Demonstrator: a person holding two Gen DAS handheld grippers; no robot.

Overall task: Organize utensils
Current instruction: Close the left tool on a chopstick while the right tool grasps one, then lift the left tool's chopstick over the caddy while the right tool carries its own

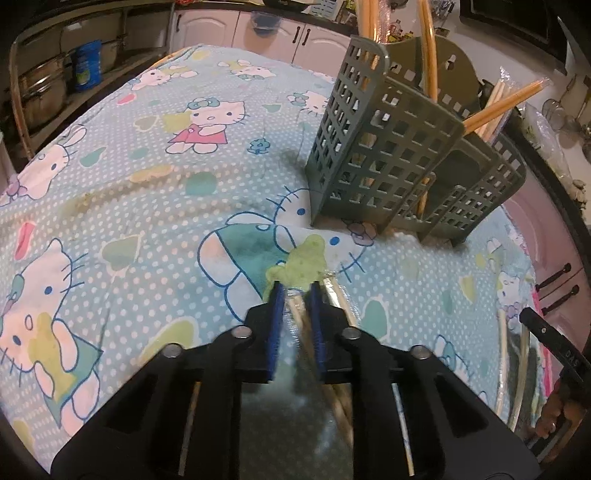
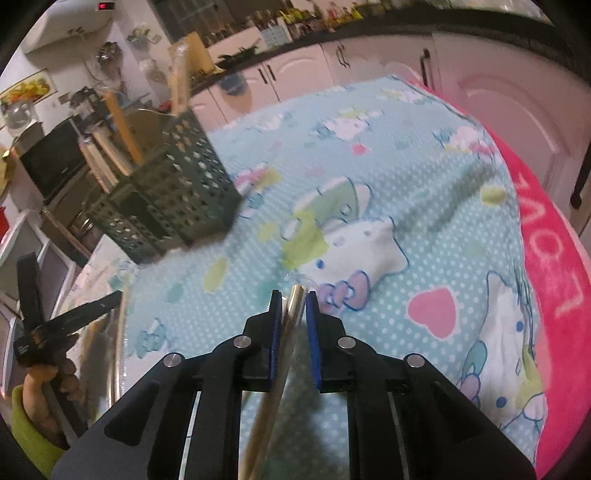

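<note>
The left gripper hangs low over a table covered by a pale blue cartoon-cat cloth, and its blue-padded fingers are clenched on a clear plastic sleeve of pale chopsticks that runs back between them toward the camera. The right gripper is in the same state: its fingers are closed on another wrapped pair of chopsticks, whose tip pokes out just past the pads above the cloth. A grey-green slotted utensil caddy stands upright on the cloth, ahead and to the right of the left gripper, well apart from both grippers. Several orange-tan chopsticks already stand in its compartments, some upright and some leaning out to the right; which compartment each sits in cannot be told. In the right wrist view the same caddy appears ahead to the left, blurred, with sticks rising from it. At the lower left of that view the person's left hand, in a yellow-green sleeve, grips the handle of the other tool. A bright pink towel lies along the right edge of the table. Pale pink cabinet doors with dark handles line the background.
</note>
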